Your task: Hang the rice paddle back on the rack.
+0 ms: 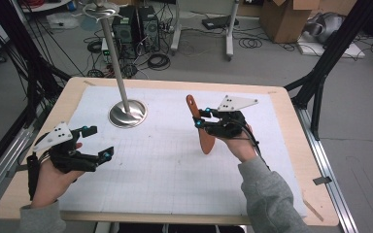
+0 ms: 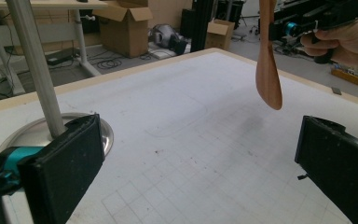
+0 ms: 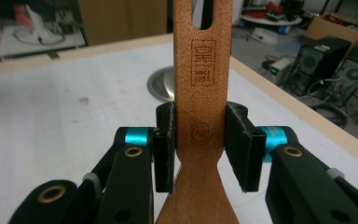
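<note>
- High view: I see my right gripper [image 1: 200,118] right of centre, clamped on a wooden spatula [image 1: 205,138] held off the tabletop [image 1: 291,145], handle end tilted up toward the frame's top, blade pointing down.
- My left gripper [image 1: 101,142] sits at lower left, jaws spread wide with nothing between them, well apart from the spatula.
- A metal stand [image 1: 127,112] with a round base rests on the white gridded mat [image 1: 165,165], upper left of centre, its pole rising toward the top edge.
- Left gripper view: the wide gap between my own jaws is plain here, and the spatula [image 2: 267,79] hangs at upper right from the other gripper [image 2: 279,28], its rounded blade clear above the mat [image 2: 191,140]. The stand's base [image 2: 42,133] lies at left, just behind my left jaw.
- Right gripper view: here I can read what the others hide, a stamp on the spatula [image 3: 200,93] reading "SINCE 1985" and a slot in the handle. Both pads press its neck.
- Room: grey floor, cables, computer towers [image 1: 136,29] and cardboard boxes [image 1: 286,17] behind the tabletop.
</note>
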### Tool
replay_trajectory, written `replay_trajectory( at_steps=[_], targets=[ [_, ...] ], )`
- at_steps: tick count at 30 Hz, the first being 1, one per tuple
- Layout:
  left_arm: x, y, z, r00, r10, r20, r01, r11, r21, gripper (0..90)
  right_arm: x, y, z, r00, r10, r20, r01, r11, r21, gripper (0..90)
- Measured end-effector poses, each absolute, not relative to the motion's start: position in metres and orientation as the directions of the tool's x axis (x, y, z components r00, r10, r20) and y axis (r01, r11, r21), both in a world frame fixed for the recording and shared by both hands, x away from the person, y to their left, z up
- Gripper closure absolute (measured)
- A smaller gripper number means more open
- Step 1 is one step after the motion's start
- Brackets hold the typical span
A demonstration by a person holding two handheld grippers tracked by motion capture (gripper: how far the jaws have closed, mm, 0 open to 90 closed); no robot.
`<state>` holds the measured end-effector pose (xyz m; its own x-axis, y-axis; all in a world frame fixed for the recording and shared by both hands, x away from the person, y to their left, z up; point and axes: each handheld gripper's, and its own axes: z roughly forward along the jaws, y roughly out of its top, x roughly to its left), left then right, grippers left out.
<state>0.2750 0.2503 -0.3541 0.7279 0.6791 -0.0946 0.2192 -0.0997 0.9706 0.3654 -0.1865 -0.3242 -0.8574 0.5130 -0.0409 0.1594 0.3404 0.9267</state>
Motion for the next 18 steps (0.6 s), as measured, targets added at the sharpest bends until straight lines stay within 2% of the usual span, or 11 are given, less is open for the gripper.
replay_trajectory(
  at_steps=[18],
  targets=[
    [0.272,0.251,-0.354,0.725,0.682,-0.096,0.219,-0.097,0.971,1.8,0.376,-0.170,-0.299,-0.866,0.498,-0.032,0.117,0.266,0.957,65.4]
  ],
)
